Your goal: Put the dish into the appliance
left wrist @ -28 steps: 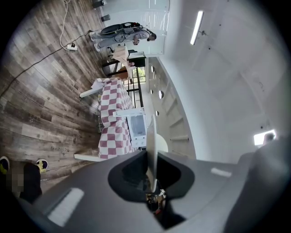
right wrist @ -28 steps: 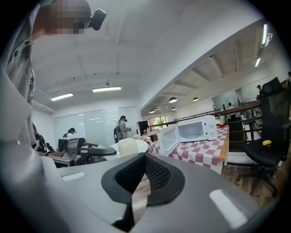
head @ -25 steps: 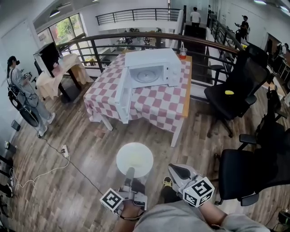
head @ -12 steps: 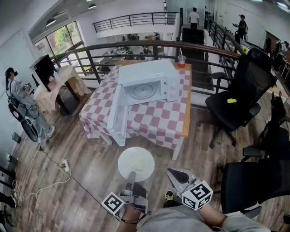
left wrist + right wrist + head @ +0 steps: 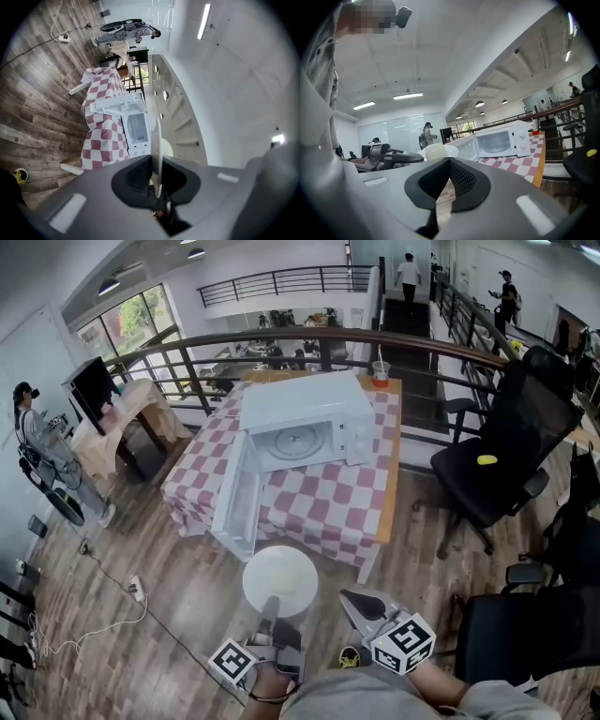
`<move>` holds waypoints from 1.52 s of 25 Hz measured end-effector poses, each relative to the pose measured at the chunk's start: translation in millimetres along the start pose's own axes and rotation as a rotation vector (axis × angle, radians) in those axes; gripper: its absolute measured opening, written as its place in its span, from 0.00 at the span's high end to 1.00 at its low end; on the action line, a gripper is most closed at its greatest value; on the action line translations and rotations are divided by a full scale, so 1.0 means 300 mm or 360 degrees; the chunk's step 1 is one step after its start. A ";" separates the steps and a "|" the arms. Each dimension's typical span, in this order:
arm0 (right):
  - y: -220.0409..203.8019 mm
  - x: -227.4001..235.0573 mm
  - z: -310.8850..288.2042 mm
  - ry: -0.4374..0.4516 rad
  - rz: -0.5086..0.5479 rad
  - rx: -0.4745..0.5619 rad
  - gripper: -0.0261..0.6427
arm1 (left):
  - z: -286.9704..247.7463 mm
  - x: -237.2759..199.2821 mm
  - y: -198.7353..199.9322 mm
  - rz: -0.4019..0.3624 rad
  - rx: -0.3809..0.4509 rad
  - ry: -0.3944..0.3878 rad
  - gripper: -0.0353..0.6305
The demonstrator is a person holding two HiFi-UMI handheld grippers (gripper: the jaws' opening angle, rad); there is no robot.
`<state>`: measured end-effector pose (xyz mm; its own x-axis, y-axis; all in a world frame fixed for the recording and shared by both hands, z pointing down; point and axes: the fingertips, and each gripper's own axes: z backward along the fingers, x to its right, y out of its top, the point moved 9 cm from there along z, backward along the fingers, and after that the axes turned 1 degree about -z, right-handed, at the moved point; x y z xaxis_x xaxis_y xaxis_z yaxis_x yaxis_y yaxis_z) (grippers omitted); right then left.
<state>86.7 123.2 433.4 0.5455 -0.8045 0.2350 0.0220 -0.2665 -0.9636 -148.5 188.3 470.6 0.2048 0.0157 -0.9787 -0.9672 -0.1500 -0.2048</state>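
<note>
Nearest the person, the left gripper [image 5: 270,607] has its jaws closed on the near rim of a round white plate [image 5: 279,579], which it holds out flat above the wooden floor [image 5: 178,596], just short of the table's near edge. The left gripper view shows the plate [image 5: 158,154] edge-on, pinched between the two pads. Just to its right, the right gripper [image 5: 354,601] has its jaw tips together with nothing between them, apart from the plate.

Beyond stands a table [image 5: 384,493] under a red and white checked cloth [image 5: 319,502]. A white microwave [image 5: 305,404] sits toward the far edge. Its door [image 5: 234,498] is swung wide open on the left and reaches the near left corner, with the glass turntable [image 5: 295,440] showing inside. A cup [image 5: 380,374] with a straw stands at the far right corner. Black office chairs [image 5: 497,456] are at the right, a dark railing [image 5: 281,338] runs behind the table, and a person [image 5: 37,437] stands far off at the left.
</note>
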 end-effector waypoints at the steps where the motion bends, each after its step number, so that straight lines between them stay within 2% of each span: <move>1: 0.006 0.015 -0.006 0.0007 0.0009 0.0002 0.96 | -0.016 0.002 -0.003 0.0003 0.0006 -0.0004 0.90; 14: 0.025 0.153 -0.013 0.0025 -0.0008 0.0012 0.96 | -0.136 0.004 -0.064 -0.0004 0.0004 0.0019 0.90; 24: 0.026 0.164 -0.011 0.0022 -0.0019 0.0039 0.96 | -0.157 0.015 -0.067 -0.0018 0.0013 0.0003 0.90; 38: 0.026 0.217 -0.061 -0.0052 -0.0022 0.0050 0.96 | -0.251 -0.029 -0.043 0.0017 -0.0001 0.0063 0.90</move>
<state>107.0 59.0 443.6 0.5721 -0.7828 0.2447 0.0560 -0.2604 -0.9639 -126.6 115.8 482.8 0.2004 -0.0248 -0.9794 -0.9693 -0.1503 -0.1945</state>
